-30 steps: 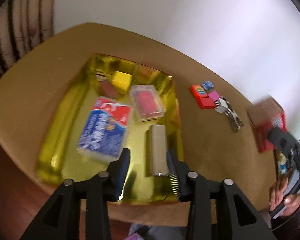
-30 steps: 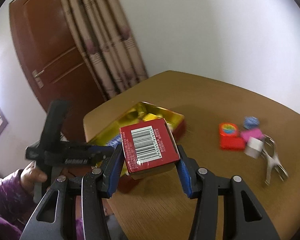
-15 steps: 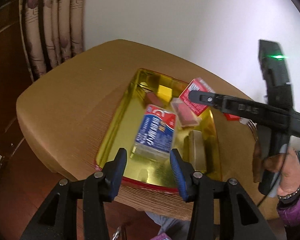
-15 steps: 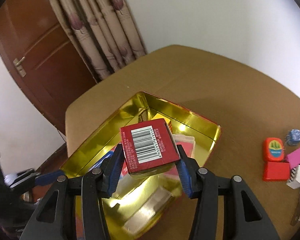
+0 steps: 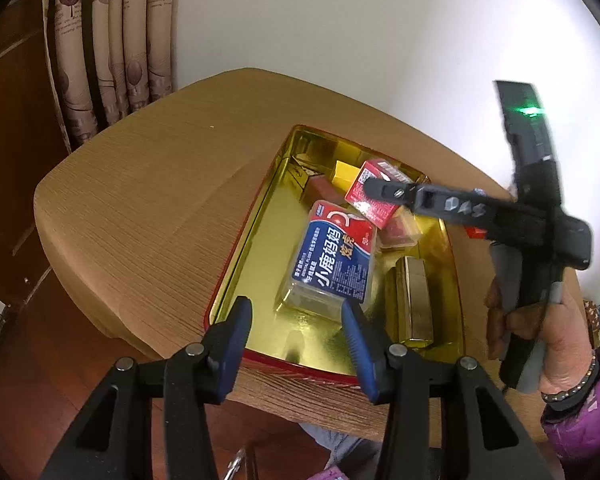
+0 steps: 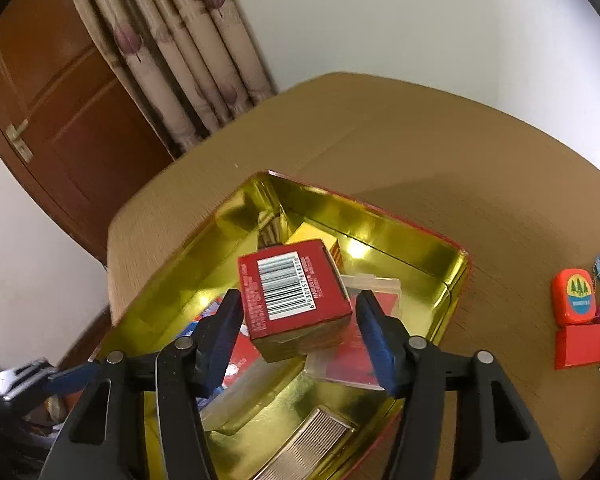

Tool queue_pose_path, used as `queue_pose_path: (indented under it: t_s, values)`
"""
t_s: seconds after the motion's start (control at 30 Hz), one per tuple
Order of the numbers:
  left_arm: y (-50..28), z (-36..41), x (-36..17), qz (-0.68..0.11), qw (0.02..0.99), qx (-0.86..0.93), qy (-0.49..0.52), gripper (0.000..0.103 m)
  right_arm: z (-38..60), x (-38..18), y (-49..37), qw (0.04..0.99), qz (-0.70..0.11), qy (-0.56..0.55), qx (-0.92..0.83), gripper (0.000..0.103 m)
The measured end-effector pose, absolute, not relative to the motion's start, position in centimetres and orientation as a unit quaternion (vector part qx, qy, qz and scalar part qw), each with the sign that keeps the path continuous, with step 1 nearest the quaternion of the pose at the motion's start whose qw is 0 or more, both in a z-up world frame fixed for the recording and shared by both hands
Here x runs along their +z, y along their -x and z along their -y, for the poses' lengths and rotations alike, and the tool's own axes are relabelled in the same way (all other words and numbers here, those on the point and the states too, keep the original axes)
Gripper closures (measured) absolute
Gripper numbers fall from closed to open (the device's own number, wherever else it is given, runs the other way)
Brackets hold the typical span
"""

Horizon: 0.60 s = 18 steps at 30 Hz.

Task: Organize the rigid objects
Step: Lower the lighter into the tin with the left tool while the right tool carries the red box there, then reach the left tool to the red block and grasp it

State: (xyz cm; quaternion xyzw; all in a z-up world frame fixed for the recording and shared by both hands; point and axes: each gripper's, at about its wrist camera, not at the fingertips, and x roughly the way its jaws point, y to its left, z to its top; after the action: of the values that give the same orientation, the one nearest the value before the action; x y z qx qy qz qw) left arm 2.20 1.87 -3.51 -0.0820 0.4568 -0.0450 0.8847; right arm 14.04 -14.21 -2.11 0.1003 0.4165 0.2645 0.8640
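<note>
Your right gripper (image 6: pixel 298 312) is hanging over the gold tray (image 6: pixel 396 232) with its fingers spread wider than the red barcode box (image 6: pixel 292 294); the box is sitting between them, tilted, on top of the clear case (image 6: pixel 364 332) inside the tray, and you can't tell whether either pad is touching it. Your left gripper (image 5: pixel 296 328) is hovering at the tray's near edge, fingers apart, gripping nothing. The blue floss box (image 5: pixel 334 260) is lying flat in the tray beside the silver bar (image 5: pixel 414 300).
</note>
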Motion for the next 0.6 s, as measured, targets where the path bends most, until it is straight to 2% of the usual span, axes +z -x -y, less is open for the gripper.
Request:
queue_pose_path:
  t_s: [0.1, 0.37, 0.43, 0.6]
  values:
    - [-2.3, -1.6, -3.8, -0.457, 0.885, -0.042, 0.075, 0.055, 15.5, -1.4, -13.2, 0.869, -0.398, -0.119, 0.269, 0.034]
    - [-1.8, -0.9, -3.0, -0.440, 0.896, -0.037, 0.055, 0.055, 22.5, 1.1, -7.4, 0.914, -0.330, -0.142, 0.188, 0.034]
    - [-1.4, -0.4, -2.7, -0.434, 0.899, -0.045, 0.047, 0.055, 26.3, 0.4, -4.8, 0.926, -0.322, -0.143, 0.135, 0.030]
    - [-0.5, 1.7, -1.6, -0.427, 0.899, -0.086, 0.032, 0.055, 35.2, -3.1, -0.4, 0.930, -0.350, -0.109, 0.004, 0.029]
